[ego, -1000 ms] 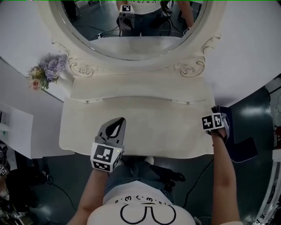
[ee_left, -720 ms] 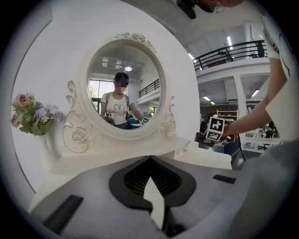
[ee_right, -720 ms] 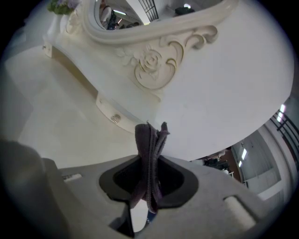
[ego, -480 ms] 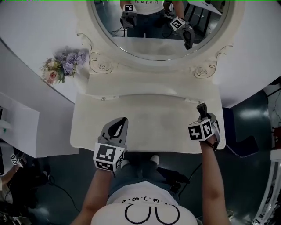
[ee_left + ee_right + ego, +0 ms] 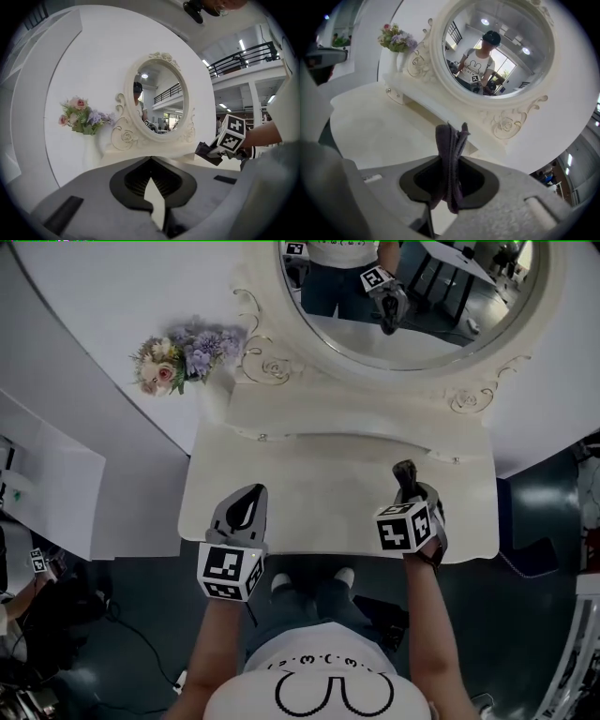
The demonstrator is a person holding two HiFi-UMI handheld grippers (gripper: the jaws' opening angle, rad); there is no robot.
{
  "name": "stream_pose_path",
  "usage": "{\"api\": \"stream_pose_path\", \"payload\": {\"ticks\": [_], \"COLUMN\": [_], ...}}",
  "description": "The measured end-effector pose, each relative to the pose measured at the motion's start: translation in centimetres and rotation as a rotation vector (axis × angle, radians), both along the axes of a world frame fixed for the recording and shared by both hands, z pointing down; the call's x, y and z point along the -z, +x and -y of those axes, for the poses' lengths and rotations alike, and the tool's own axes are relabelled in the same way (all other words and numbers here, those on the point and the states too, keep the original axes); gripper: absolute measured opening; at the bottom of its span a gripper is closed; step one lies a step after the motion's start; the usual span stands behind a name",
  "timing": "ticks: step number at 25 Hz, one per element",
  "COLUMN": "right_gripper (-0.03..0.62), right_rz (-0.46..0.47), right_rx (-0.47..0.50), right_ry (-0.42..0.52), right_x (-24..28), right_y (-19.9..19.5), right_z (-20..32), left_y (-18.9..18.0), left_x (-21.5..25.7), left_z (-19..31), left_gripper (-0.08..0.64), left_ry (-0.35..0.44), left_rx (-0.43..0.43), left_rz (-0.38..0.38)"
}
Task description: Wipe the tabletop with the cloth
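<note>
Our right gripper (image 5: 406, 474) pinches a bunched dark purple cloth (image 5: 450, 154) over the cream dressing table (image 5: 309, 486). Our left gripper (image 5: 255, 495), jaws pressed together and empty, hovers near the table's front left.

Showroom-like hall: staged dressing table (image 5: 319, 493), mezzanine railings (image 5: 243, 55).

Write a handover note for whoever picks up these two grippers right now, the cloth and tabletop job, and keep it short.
Left gripper: shut, empty, over the front left of the tabletop.
Right gripper: shut on the dark cloth, which sticks out bunched past the jaws, over the tabletop's right side.
Done: cloth is in hand. The pictures show neither contact with the surface nor any wiped area.
Left: press the cloth down and wipe across the whole top, probably right to left.
</note>
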State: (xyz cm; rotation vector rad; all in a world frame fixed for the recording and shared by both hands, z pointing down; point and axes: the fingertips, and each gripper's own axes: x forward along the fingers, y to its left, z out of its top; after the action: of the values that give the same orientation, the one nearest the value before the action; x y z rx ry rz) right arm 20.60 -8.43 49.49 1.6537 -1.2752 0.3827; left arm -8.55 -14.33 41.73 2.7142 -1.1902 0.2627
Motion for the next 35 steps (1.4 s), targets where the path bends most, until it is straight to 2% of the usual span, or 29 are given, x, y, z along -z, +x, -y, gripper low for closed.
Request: {"api": "stream_pose_path", "payload": {"ticks": [8, 14, 17, 19, 22, 23, 27, 35], "right_gripper": [0.092, 0.092, 0.092, 0.092, 0.092, 0.092, 0.092, 0.092], "right_rz": [0.187, 0.601, 0.75, 0.882, 1.148, 1.179, 1.157, 1.253], "right_rx": [0.103, 0.037, 0.034, 0.032, -0.007, -0.011, 0.023, 0.027], "right_ry": [0.035, 0.152, 0.21, 0.212, 0.185, 0.174, 0.117, -0.011], "right_x": [-0.5, -0.4, 0.1, 0.1, -0.2, -0.5, -2.2, -5.3], "right_y": [-12.5, -20.0, -23.0, -25.3, -29.6, -30.8, -35.1, -45.1], "right_z": [3.0, 4.1, 4.9, 5.2, 5.4, 5.5, 6.1, 8.9], "left_y": [-6.3, -10.2, -12.0, -13.0, -14.7, -15.2, -17.2, -23.1], "left_x": [-0.4, -1.3, -1.6, -1.8, -2.2, -2.2, -2.5, -3.6], "left_z": [0.7, 0.6, 1.0, 1.2, 1.4, 1.5, 2.0, 2.4], "left_gripper": [-0.003, -0.003, -0.003, -0.003, -0.003, -0.003, -0.003, -0.003], "left_ry": [-0.005, -0.026, -0.03, -0.032, -0.036, -0.038, -0.037, -0.062], "left_rx": [0.077, 0.111, 0.126, 0.135, 0.15, 0.154, 0.167, 0.244], "left_rz": [-0.015, -0.015, -0.016, -0.018, -0.014, -0.012, -0.001, 0.015]}}
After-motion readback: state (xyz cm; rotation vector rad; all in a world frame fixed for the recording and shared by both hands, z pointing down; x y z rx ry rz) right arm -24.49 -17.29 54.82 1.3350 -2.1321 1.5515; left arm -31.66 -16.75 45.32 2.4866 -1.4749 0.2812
